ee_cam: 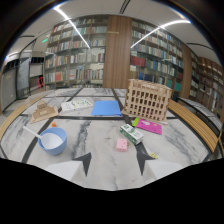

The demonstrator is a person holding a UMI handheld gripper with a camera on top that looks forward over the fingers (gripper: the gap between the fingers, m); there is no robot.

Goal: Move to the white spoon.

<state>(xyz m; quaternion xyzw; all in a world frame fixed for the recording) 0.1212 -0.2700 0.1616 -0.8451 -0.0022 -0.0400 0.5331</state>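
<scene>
A white spoon (34, 133) leans in a light blue bowl (53, 140), its handle sticking out to the left. The bowl stands on the marble table (100, 135), ahead of my left finger and off to its left. My gripper (113, 161) is open, with a wide gap between the two dark fingertips (84, 162) and only bare tabletop there. A pink cube (121, 145) lies just ahead of the fingers, slightly toward the right one.
A green and white carton (131, 134) and a magenta card (150, 126) lie ahead right. Behind them stands a wooden lattice model (146, 100). A blue folder (106, 108), papers (76, 104) and a small wooden model (42, 112) lie farther back. Bookshelves line the room.
</scene>
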